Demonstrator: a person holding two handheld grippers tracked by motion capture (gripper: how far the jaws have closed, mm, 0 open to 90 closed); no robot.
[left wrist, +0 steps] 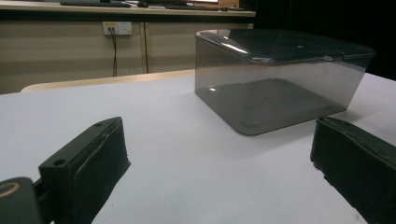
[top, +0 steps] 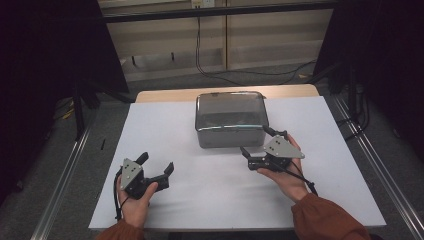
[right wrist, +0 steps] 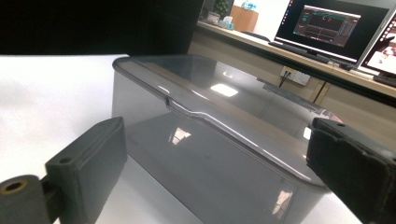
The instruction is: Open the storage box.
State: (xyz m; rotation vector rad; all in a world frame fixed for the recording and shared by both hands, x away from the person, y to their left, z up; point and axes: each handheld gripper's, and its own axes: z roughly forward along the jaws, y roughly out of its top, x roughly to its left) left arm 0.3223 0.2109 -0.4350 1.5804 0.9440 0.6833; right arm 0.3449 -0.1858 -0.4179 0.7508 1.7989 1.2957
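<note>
White tabletop [top: 210, 200] fills the scene: the right claw [top: 262, 148] stands wide open with nothing between its jaws, just beside the near right corner of the smoky grey lidded box [top: 230, 120]. That box sits upright toward the far middle, long axis running left to right. Well apart at the near left, the left claw [top: 156, 167] gapes open and empty, pointing toward the box.

You have a glossy, smoke-tinted clear plastic lidded box [right wrist: 219, 135] on a matt white tabletop [top: 200, 195], a pale wood edge [top: 165, 94] behind, and matt black jaws.
</note>
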